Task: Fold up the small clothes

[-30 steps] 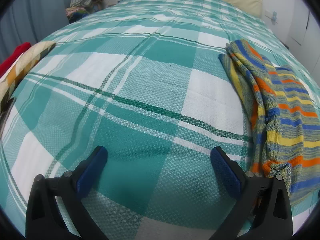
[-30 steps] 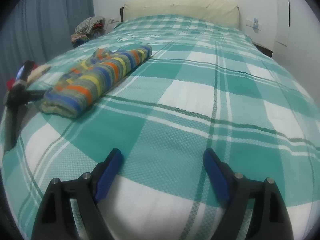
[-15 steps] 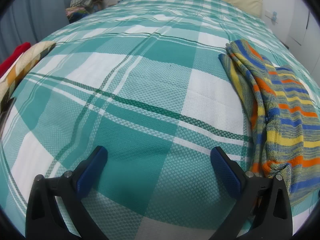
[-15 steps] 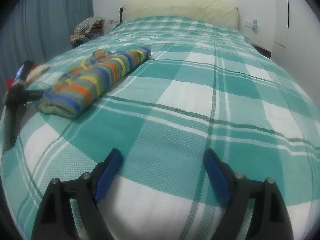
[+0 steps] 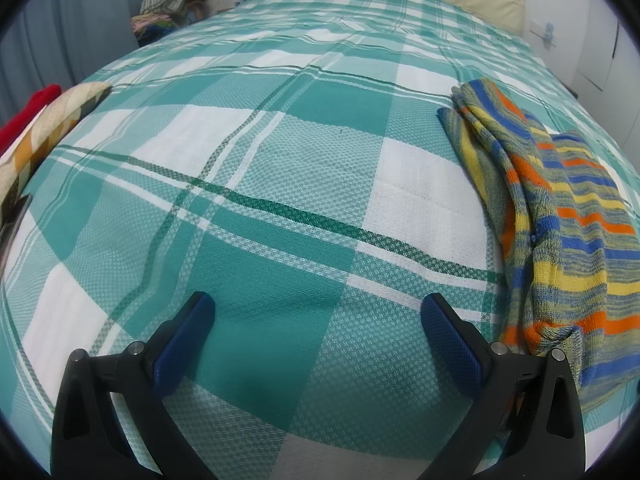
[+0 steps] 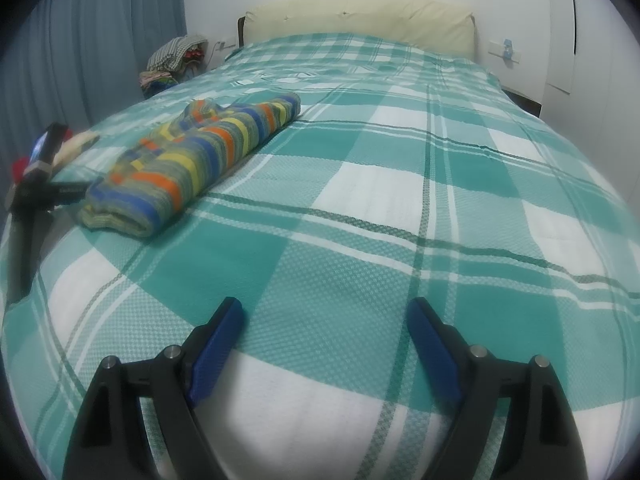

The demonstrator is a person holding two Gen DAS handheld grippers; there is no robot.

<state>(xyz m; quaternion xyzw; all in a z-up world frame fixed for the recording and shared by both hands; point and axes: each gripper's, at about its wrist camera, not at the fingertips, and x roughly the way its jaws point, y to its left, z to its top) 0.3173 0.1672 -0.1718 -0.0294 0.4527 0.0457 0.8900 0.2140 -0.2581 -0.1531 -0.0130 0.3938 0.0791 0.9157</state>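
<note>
Nearest the cameras, over the bed [image 5: 304, 128], both grippers hang with nothing in them: left gripper [image 5: 318, 312] jaws wide apart over bare plaid, right gripper [image 6: 325, 316] jaws wide apart too, only sheet between the blue pads. Neither touches cloth.

Just right of the left gripper lies the sweater [image 5: 568, 216], striped knit, already folded into a long narrow bundle; its near end sits close beside the right-hand finger but apart from it. From the right wrist view the same sweater [image 6: 200, 160] lies left of the right gripper, well apart, edges doubled over and fairly tidy.

Judgement: this piece looks done, or one more fold short if a compact square is wanted. Can't tell which.

Left of the sweater, at the bed edge, a patterned cloth [image 5: 44, 128] and a red item [image 5: 28, 112] wait, apparently unfolded; likely next. A tripod [image 6: 28, 200] stands there as well.

Farther back, beside the headboard [image 6: 356, 20], a clothes pile [image 6: 176, 60] sits off the bed; folded or not, unclear.
</note>
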